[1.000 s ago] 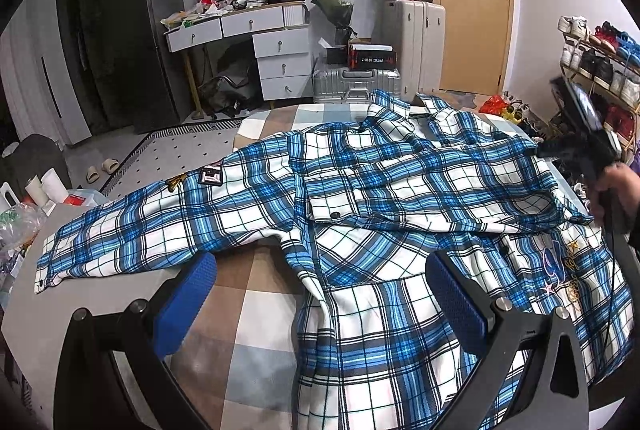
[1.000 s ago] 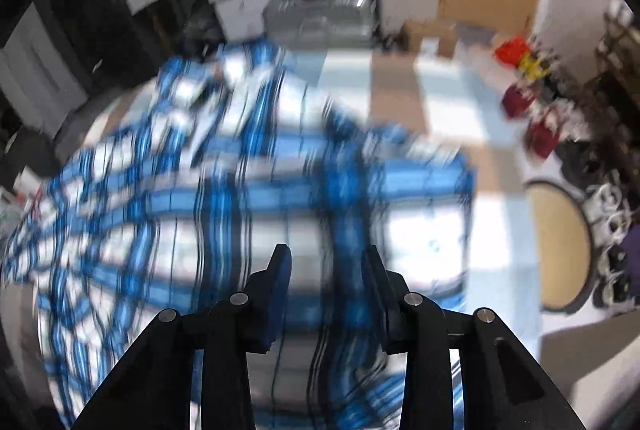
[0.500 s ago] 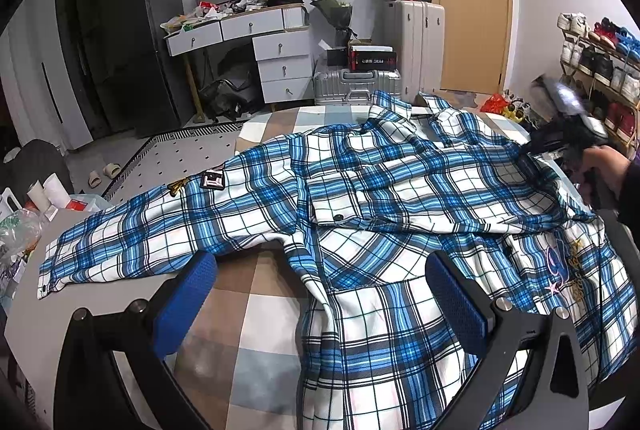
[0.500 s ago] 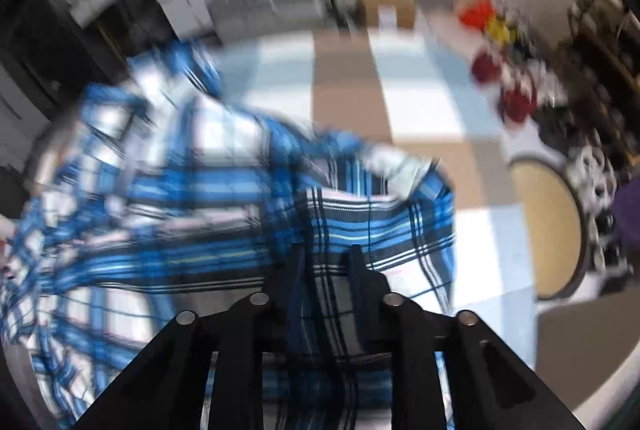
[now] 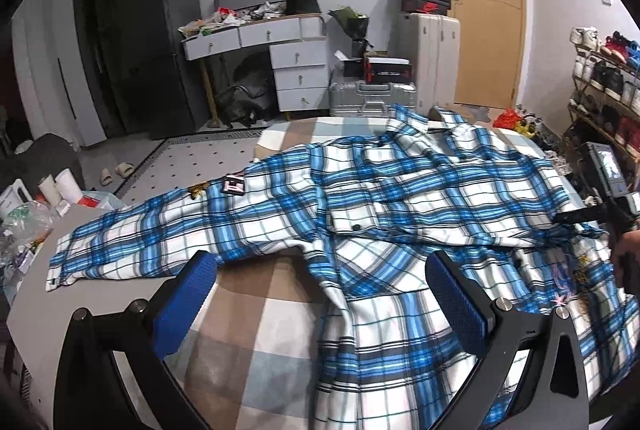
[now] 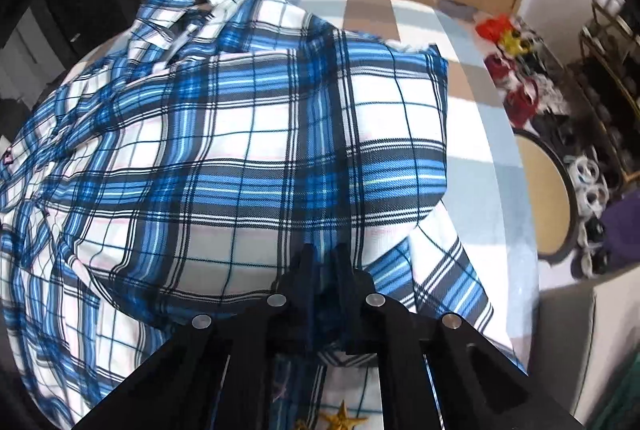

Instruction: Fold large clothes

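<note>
A large blue and white plaid shirt (image 5: 400, 198) lies spread on a round table with a checked cloth (image 5: 256, 346). One sleeve (image 5: 160, 234) stretches out to the left. My left gripper (image 5: 320, 306) is open and empty, held above the shirt's lower front. My right gripper (image 6: 325, 262) is shut on a fold of the shirt (image 6: 280, 150) at its right side and holds that cloth raised. It also shows at the right edge of the left wrist view (image 5: 580, 216).
Cups and a plastic bag (image 5: 36, 202) sit at the table's left edge. A round stool (image 6: 548, 198) stands right of the table. Shoe racks (image 5: 604, 82) line the right wall. Suitcases (image 5: 372, 98) and a drawer desk (image 5: 276, 54) stand behind.
My right gripper closed on the shirt's right side and lifted the cloth, dropping lower at the right. The left gripper stayed open and nearly still.
</note>
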The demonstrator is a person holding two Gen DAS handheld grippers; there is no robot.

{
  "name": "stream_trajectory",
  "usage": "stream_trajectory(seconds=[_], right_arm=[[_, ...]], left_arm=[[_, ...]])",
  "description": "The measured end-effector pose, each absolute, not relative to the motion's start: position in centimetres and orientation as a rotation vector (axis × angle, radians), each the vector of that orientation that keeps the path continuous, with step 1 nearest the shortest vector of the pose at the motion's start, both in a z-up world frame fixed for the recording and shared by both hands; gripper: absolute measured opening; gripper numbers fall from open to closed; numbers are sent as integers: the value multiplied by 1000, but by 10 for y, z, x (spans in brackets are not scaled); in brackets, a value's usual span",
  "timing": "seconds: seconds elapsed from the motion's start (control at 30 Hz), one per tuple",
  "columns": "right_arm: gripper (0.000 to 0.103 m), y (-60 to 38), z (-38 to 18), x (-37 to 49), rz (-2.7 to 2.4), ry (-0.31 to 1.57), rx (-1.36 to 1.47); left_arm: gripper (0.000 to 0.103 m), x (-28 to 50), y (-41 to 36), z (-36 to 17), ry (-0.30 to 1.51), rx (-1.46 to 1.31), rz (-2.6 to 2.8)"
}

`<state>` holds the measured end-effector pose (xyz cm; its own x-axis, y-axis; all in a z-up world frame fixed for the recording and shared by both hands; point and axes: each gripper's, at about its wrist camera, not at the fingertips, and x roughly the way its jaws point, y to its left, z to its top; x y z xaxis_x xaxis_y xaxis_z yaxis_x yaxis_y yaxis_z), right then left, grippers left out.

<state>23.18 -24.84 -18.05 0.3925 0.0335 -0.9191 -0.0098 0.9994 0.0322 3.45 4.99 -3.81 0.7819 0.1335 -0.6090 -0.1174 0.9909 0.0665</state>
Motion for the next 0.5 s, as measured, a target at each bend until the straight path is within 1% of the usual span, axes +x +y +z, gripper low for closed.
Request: stream_trajectory(seconds=[0.07, 0.17, 0.23, 0.3, 0.33, 0.4, 0.43, 0.5], right_arm=[[9, -244, -175, 233, 26, 1179, 54], [10, -228, -156, 221, 52, 1111, 20], [11, -221, -162, 218, 49, 1147, -14], [11, -216, -182, 213, 53, 1221, -20], [12, -214, -183, 210, 46, 1175, -32], [12, -208, -187, 214, 12, 1187, -55], [12, -204, -186, 216, 15, 1192, -42], [12, -186, -176, 218, 78, 1139, 9]], left_arm=[[102, 37, 55, -39, 662, 24, 153], [102, 37, 66, -38, 662, 5, 171], [102, 35, 73, -37, 659, -10, 179], [102, 34, 79, -36, 654, -21, 190], [102, 34, 82, -35, 651, -27, 198], [102, 32, 88, -34, 645, -44, 217], [102, 31, 91, -33, 642, -55, 221], [102, 29, 96, -32, 635, -75, 225]])
